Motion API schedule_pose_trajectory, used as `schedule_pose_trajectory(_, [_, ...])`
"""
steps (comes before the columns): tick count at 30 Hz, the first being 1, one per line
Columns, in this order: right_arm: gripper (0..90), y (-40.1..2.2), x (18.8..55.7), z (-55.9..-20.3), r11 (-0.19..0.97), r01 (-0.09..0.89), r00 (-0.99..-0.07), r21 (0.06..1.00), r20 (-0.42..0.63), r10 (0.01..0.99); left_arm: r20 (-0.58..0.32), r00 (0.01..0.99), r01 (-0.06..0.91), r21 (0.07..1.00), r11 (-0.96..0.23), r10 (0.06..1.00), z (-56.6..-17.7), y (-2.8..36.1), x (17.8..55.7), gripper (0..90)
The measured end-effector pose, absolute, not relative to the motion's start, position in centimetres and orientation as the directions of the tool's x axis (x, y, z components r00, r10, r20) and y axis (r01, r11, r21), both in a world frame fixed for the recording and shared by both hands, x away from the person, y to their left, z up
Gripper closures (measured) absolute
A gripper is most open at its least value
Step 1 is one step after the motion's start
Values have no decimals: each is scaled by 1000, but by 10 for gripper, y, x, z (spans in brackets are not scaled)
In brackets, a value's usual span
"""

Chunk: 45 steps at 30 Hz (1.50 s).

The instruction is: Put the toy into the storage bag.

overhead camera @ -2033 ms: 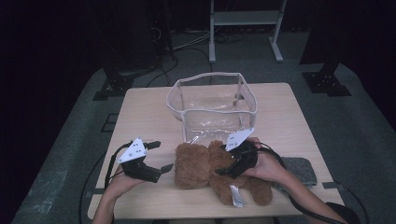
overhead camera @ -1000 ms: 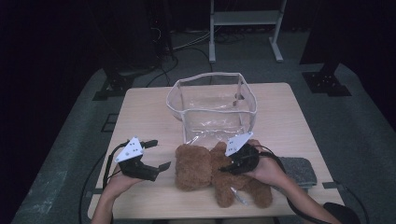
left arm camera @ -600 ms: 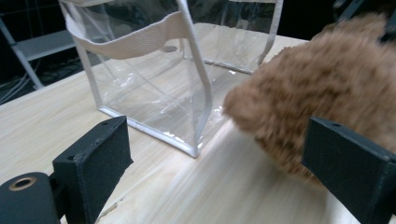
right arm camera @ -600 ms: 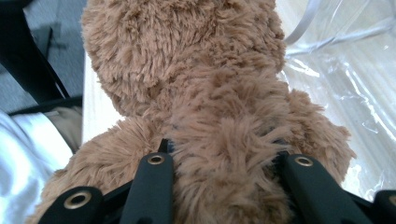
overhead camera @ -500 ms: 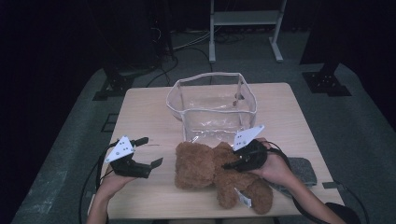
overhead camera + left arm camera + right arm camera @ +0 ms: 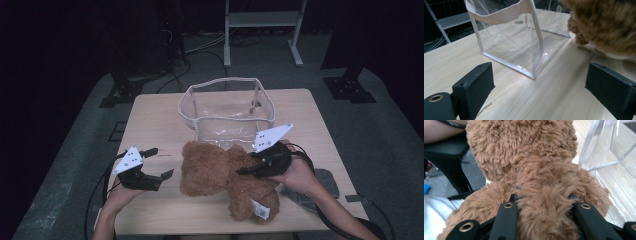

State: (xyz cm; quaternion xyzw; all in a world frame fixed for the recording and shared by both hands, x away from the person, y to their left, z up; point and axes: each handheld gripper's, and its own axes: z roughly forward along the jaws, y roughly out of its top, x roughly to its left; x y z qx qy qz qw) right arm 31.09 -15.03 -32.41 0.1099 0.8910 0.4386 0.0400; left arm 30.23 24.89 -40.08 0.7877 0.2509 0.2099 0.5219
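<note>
Left tool (image 6: 161, 164) held low over the desk (image 6: 155, 120), jaws spread wide. Right tool (image 6: 248, 165) angled leftward, jaws clamped on brown plush (image 6: 220, 172).

Dim room: grey carpet floor (image 6: 390, 125), pale metal rack (image 6: 262, 20) beyond the wooden table (image 6: 150, 120)

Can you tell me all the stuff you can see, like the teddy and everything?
teddy bear: one, brown, lying on the table near the front edge, white tag by its leg.
bag: one, see-through with white trim, standing open behind the teddy.
table: one, light wood, middle of the room.
metal stand: one, pale grey, on the floor behind the table.
pad: one, grey, at the table's right edge.
left gripper: one, black, jaws open, left of the teddy.
right gripper: one, black, jaws squeezing the teddy's body.
</note>
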Motion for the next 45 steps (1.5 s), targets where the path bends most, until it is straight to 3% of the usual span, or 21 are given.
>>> schedule_pose_trajectory(13, [668,-139,301,-272,566,115,-977,817,-10,213,70,783,180,926,-333,618,-402,249,302,70])
schedule_pose_trajectory(25, [666,-126,310,-176,554,97,-974,827,-35,222,74,770,178,929,-325,634,-401,254,302,71])
schedule_pose_trajectory(33, [666,-112,340,-129,571,80,-967,817,-77,245,88,777,167,926,-338,624,-400,252,301,71])
schedule_pose_trajectory(45, [666,-99,420,-107,593,137,-936,794,-92,340,67,779,175,931,-319,624,-403,255,304,70])
